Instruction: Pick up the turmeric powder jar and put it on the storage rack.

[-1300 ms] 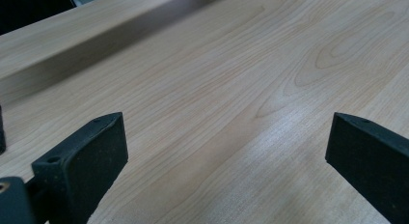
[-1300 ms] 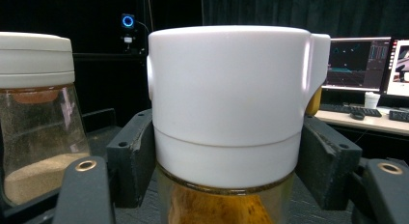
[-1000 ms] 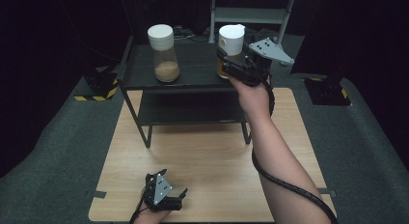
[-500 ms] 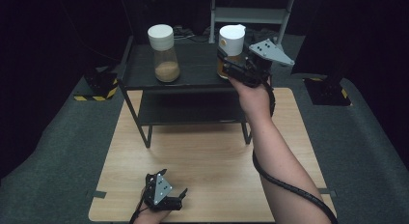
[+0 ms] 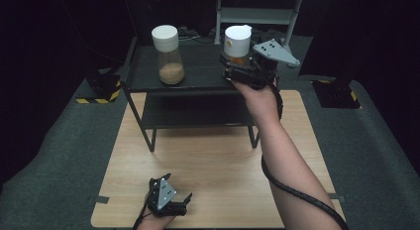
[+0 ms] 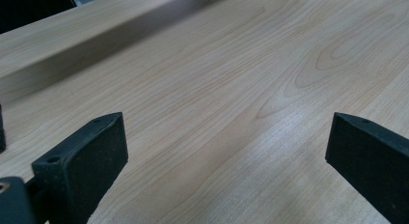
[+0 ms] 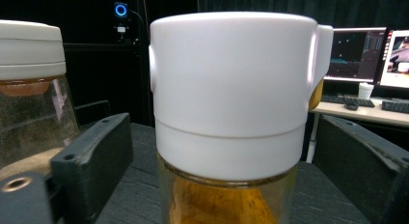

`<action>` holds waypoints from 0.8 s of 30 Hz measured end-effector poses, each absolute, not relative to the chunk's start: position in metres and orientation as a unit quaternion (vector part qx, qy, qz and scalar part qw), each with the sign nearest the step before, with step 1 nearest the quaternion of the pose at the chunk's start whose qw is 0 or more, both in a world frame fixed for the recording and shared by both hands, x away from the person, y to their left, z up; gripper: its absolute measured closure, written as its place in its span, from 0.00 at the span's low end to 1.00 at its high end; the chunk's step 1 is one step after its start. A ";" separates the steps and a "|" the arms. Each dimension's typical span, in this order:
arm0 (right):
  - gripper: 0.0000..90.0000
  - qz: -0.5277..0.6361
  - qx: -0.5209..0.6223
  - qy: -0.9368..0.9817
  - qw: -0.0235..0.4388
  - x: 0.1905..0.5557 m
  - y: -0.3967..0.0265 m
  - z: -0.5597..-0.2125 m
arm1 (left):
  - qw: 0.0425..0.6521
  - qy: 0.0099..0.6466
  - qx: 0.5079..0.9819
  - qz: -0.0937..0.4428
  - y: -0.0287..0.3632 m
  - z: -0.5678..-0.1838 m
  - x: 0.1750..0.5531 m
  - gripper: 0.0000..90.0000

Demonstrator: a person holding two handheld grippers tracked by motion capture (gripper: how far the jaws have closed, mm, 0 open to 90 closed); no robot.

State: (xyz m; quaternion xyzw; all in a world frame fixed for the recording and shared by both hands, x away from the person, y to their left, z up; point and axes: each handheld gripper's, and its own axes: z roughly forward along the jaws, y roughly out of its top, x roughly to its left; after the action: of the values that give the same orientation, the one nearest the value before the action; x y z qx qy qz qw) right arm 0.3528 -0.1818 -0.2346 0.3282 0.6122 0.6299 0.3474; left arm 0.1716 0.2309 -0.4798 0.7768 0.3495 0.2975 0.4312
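A clear jar with a white lid and amber contents [image 5: 237, 44] [image 7: 226, 103] stands on the right of the black shelf's top [image 5: 198, 76]. My right gripper [image 5: 232, 65] [image 7: 222, 156] reaches level around the jar. Its jaws have just been opening and now stand open, with the jar between them and a gap on each side. A second white-lidded jar holding tan powder [image 5: 168, 54] [image 7: 26, 89] stands on the shelf's left. My left gripper [image 5: 184, 202] [image 6: 226, 142] rests low over the wooden table [image 5: 213, 155], open with nothing between its fingers.
The black two-level shelf stands at the table's far edge, its lower level [image 5: 193, 111] bare. Grey carpet [image 5: 59, 155] surrounds the table. A metal rack [image 5: 257, 14] and yellow-black striped bases [image 5: 99, 93] stand behind. The right gripper's cable [image 5: 297, 195] trails along the forearm.
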 end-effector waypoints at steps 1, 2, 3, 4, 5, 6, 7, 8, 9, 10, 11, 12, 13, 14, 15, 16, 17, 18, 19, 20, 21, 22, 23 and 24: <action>0.00 0.628 0.327 0.613 0.350 0.352 -0.181 -0.235 | 0.431 0.349 0.777 0.298 0.231 -0.480 0.172 0.02; 0.00 0.628 0.326 0.613 0.352 0.351 -0.181 -0.235 | 0.431 0.349 0.777 0.298 0.231 -0.480 0.172 0.02; 0.00 0.629 0.324 0.614 0.350 0.351 -0.182 -0.235 | 0.431 0.349 0.777 0.298 0.231 -0.480 0.172 0.02; 0.00 0.629 0.324 0.613 0.352 0.350 -0.182 -0.236 | 0.431 0.349 0.777 0.298 0.231 -0.480 0.172 0.02; 0.00 0.629 0.324 0.613 0.353 0.349 -0.182 -0.236 | 0.431 0.349 0.777 0.298 0.231 -0.480 0.172 0.02; 0.00 0.629 0.322 0.613 0.353 0.348 -0.183 -0.236 | 0.431 0.349 0.777 0.298 0.231 -0.480 0.172 0.02; 0.00 0.629 0.321 0.614 0.353 0.346 -0.183 -0.236 | 0.431 0.349 0.777 0.298 0.231 -0.480 0.171 0.02; 0.00 0.629 0.320 0.614 0.352 0.346 -0.184 -0.236 | 0.430 0.348 0.778 0.298 0.230 -0.480 0.171 0.02; 0.00 0.630 0.320 0.614 0.352 0.344 -0.184 -0.236 | 0.430 0.348 0.778 0.298 0.230 -0.480 0.171 0.02; 0.00 0.631 0.319 0.614 0.351 0.343 -0.185 -0.237 | 0.428 0.347 0.779 0.299 0.230 -0.479 0.171 0.02; 0.00 0.631 0.318 0.614 0.351 0.341 -0.185 -0.238 | 0.427 0.346 0.779 0.300 0.229 -0.479 0.171 0.02; 0.00 0.632 0.317 0.614 0.351 0.340 -0.186 -0.238 | 0.427 0.346 0.780 0.301 0.229 -0.479 0.171 0.02; 0.00 0.634 0.316 0.613 0.350 0.338 -0.187 -0.239 | 0.426 0.346 0.780 0.301 0.229 -0.479 0.171 0.02; 0.00 0.635 0.313 0.613 0.350 0.337 -0.188 -0.240 | 0.426 0.345 0.780 0.302 0.229 -0.479 0.171 0.02; 0.00 0.636 0.312 0.612 0.351 0.335 -0.189 -0.240 | 0.426 0.346 0.780 0.302 0.229 -0.479 0.171 0.02; 0.00 0.637 0.311 0.611 0.352 0.332 -0.191 -0.241 | 0.425 0.346 0.780 0.302 0.229 -0.479 0.171 0.02; 0.00 0.638 0.311 0.610 0.353 0.330 -0.191 -0.242 | 0.425 0.346 0.780 0.302 0.229 -0.479 0.171 0.02; 0.00 0.638 0.309 0.610 0.353 0.329 -0.193 -0.242 | 0.425 0.347 0.780 0.302 0.228 -0.479 0.171 0.02; 0.00 0.639 0.308 0.611 0.352 0.326 -0.194 -0.242 | 0.425 0.347 0.780 0.302 0.228 -0.479 0.171 0.02; 0.00 0.640 0.307 0.610 0.353 0.324 -0.196 -0.243 | 0.424 0.347 0.780 0.303 0.228 -0.479 0.171 0.02; 0.00 0.640 0.306 0.610 0.353 0.322 -0.198 -0.243 | 0.424 0.346 0.780 0.303 0.228 -0.479 0.171 0.02; 0.00 0.640 0.305 0.610 0.354 0.321 -0.199 -0.244 | 0.424 0.346 0.780 0.303 0.227 -0.479 0.171 0.02; 0.00 0.641 0.303 0.610 0.354 0.318 -0.201 -0.245 | 0.424 0.346 0.780 0.303 0.227 -0.479 0.171 0.02; 0.00 0.641 0.302 0.611 0.354 0.316 -0.203 -0.245 | 0.423 0.346 0.780 0.303 0.227 -0.479 0.171 0.02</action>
State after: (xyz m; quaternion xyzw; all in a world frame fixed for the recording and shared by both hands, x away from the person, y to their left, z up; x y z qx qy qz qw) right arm 0.3158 -0.2026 -0.2455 0.3020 0.6108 0.6409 0.3536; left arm 0.1709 0.2273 -0.4790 0.7804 0.3464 0.3031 0.4232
